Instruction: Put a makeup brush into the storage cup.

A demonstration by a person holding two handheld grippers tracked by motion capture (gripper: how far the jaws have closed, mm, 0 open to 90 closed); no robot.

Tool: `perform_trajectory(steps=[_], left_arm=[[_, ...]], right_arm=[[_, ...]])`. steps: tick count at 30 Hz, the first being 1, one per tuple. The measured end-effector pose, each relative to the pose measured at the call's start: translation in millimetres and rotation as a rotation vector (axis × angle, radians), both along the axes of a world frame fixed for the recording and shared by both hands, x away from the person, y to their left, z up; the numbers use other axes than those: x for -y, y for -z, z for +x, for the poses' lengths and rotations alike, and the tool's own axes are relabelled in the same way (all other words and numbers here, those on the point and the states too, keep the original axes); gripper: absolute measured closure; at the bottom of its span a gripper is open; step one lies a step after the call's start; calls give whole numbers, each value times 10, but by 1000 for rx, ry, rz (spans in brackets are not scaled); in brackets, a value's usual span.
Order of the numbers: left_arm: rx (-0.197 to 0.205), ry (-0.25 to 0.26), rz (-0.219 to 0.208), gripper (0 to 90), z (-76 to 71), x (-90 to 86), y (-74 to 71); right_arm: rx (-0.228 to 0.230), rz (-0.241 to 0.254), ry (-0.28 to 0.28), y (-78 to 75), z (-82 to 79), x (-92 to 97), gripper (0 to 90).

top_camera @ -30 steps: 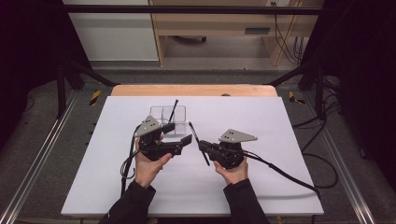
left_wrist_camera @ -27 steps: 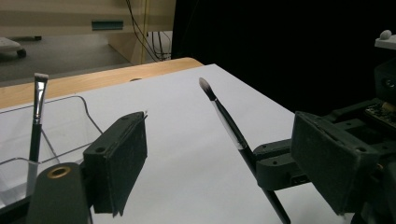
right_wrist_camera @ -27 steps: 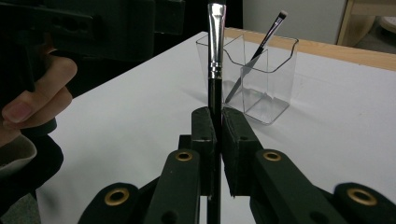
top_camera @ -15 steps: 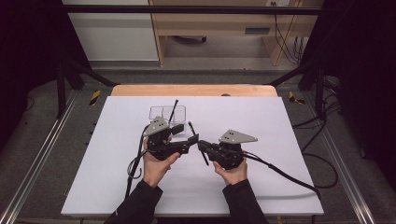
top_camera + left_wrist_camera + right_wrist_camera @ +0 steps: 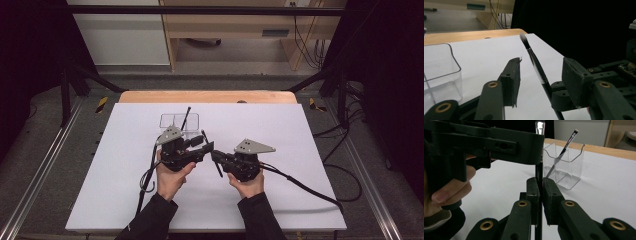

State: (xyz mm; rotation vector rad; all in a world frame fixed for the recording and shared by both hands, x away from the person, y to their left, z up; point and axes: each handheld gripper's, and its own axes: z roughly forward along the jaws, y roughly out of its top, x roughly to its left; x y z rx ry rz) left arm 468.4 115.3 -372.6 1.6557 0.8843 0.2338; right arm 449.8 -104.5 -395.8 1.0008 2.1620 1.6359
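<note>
Brush (image 5: 539,173) in right hand-held gripper (image 5: 541,192)

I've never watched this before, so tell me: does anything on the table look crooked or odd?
Nothing is spilled or broken. One brush leans tilted in the clear holder, and the right gripper clamps another brush between the left gripper jaws.

Matt black plastic on the right gripper (image 5: 539,192), its pads dull and rubbery. The brush (image 5: 536,66) has a glossy black handle and shiny metal collar. The holder (image 5: 564,165) is clear, smooth plastic. White matt sheet (image 5: 300,150) over the pale wooden table (image 5: 205,96).
</note>
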Motion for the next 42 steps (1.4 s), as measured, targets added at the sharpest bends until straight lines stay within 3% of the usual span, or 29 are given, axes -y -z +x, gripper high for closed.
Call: perform_trajectory(steps=[20,25,36,42], left_arm=[[-54,-18,-49,747,2,51,61],[-63,0,-84,815,-5,57,64],[-34,0,-65,832,-41,76,54],[-6,2,-52,832,-53,42,25]], right_arm=[[2,-1,-9,9,-4,-26,845],[2,3,-10,3,-6,-30,844],[-2,6,-14,11,-2,-34,826],[-5,-1,-9,6,1,-27,678]])
